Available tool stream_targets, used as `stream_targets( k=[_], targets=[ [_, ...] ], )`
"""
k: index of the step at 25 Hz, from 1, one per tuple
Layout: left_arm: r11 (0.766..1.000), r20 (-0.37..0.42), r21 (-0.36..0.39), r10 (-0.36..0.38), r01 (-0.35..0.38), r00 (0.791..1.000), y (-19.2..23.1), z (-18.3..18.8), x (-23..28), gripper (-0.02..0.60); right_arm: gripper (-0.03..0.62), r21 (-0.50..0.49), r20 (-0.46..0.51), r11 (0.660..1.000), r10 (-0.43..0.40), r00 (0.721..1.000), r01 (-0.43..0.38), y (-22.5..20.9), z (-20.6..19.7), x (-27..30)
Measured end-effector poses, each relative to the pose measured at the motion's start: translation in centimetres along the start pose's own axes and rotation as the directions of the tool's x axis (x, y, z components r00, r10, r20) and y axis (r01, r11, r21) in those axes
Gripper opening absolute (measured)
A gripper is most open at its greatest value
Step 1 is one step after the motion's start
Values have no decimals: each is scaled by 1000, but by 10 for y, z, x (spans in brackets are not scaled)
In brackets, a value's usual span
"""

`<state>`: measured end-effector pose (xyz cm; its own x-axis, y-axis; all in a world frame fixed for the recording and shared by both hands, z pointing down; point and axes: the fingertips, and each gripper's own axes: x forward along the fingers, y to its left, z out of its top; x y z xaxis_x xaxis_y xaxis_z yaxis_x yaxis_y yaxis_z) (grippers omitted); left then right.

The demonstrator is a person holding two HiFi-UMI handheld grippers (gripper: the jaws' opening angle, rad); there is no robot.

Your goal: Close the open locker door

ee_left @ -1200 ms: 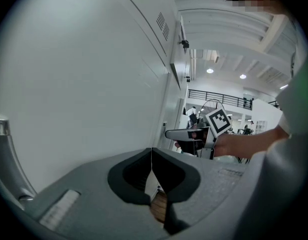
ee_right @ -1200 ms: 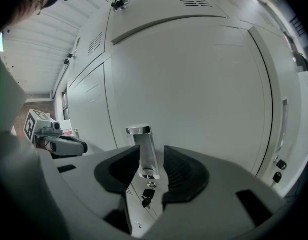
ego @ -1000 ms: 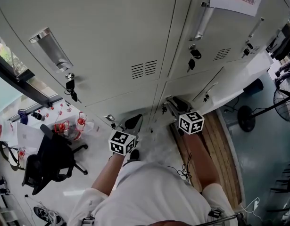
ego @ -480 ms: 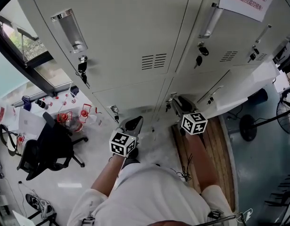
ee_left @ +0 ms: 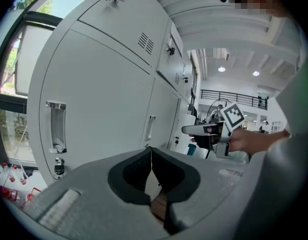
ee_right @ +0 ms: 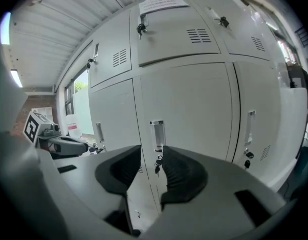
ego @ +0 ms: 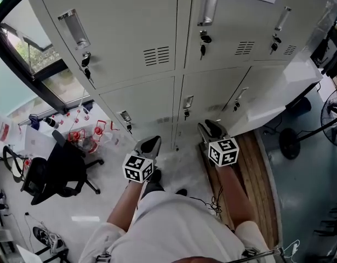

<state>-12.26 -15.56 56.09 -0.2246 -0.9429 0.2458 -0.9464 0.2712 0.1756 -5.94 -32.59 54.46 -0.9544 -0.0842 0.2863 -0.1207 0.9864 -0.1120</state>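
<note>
Both of the person's bare forearms reach forward from the torso toward the bank of grey lockers [ego: 135, 37], held side by side and a little apart, each gripper aimed at the locker fronts and tipped slightly downward. The left gripper [ee_left: 150, 151] has its jaws together, tips touching, with nothing in them. It faces the left column of lockers, and the right hand [ee_left: 249, 141] shows off to its right. The right gripper [ee_right: 151, 151] has its jaws apart and has just been closing a little. Nothing stands between them; the recessed handle [ee_right: 157, 134] of a closed lower locker shows through the gap, well beyond the tips. The open locker door [ego: 283, 92] is on the far right of the lower row, swung out toward the near side as a bright white panel, apart from both grippers; in the right gripper view it appears at the right edge [ee_right: 296, 124]. A black office chair [ego: 53, 174] stands on the left. Compared with a second ago, the lockers sit squarer in the head view. The right gripper's tips, which then overlapped a lower locker's handle, are now clear of it, and the open door is still open.
</note>
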Motion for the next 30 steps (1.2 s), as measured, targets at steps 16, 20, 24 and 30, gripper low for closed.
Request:
stream_targets(
  k=[16,20,24,30],
  targets=[
    [999,26,34,-8,7,1000,3,4,-46,15,106,63,42,997,-37,998,34,45,-16,-42],
    [997,26,54,-63,62,998,10,16,-48,15,103,47,56,994,-98,994,96,54,-8,-44],
    [989,14,79,-124,122,992,13,25,-51,15,83,41,55,992,-122,991,120,70,-1,-48],
    [980,19,96,-180,177,984,17,36,-54,15,66,58,79,981,-189,979,185,71,5,-51]
  ],
)
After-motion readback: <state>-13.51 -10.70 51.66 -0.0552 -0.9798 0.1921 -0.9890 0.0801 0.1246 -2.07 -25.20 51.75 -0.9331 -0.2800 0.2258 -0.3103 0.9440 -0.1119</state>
